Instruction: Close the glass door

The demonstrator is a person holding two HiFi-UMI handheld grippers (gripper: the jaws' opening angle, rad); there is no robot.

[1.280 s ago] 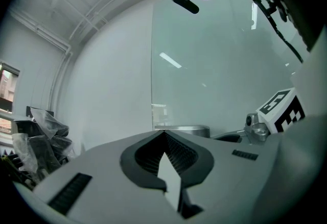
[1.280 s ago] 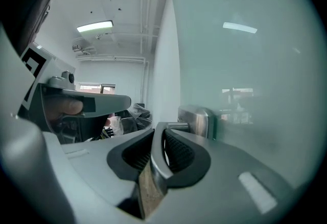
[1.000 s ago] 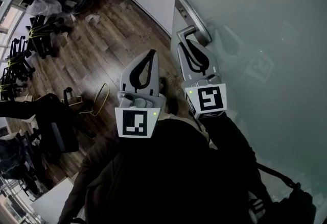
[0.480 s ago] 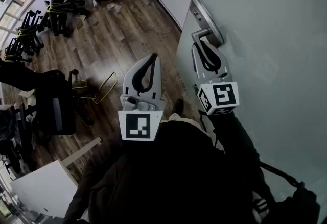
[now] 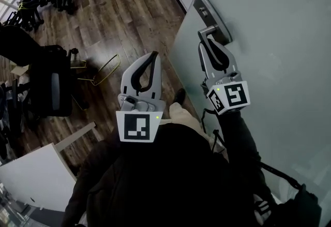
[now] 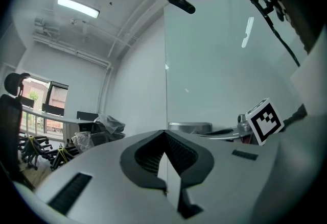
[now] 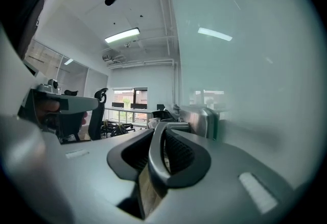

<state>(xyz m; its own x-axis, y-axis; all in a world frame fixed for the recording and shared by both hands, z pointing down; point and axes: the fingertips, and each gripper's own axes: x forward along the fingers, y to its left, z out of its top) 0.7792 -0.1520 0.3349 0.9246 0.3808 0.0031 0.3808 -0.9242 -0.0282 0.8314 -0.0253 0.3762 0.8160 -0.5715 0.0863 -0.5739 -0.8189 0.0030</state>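
Frosted pale-green glass door [image 5: 274, 24], for starters: filled the whole right side of the head view, free edge out over the dark wood plank floor [image 5: 129, 19], so reckoned not latched yet. Near that edge, spotted a brushed silver metal lever handle [image 5: 206, 30] on its long plate. Had the right gripper [image 5: 205, 40] clamped shut round that lever. Same story in the right gripper view, curved lever handle [image 7: 155, 154] pinched between the ribbed black pads [image 7: 179, 154]. Found the left gripper [image 5: 153, 57] hanging beside it over the floor, apart from the door, jaws pressed together on nothing. Checked the left gripper [image 6: 164, 136] in its own view too: same, tips touching.

For doing this step well, honestly: needed a slow, even swing led from the lever, following the hinge arc instead of yanking sideways. With only two pads on a smooth bar, easy to slip off. Wouldn't have cranked the lever down harder than needed. Also worth minding the dark shoe [image 5: 178, 96] right by the door's bottom edge, and holding that idle gripper out of the closing gap. Couldn't make out the door frame from these views.

Further out, just noted black office chairs [image 5: 49, 84], a bent yellow wire frame [image 5: 101, 71] and a white tabletop corner [image 5: 33, 177], all judged well clear of the swing.
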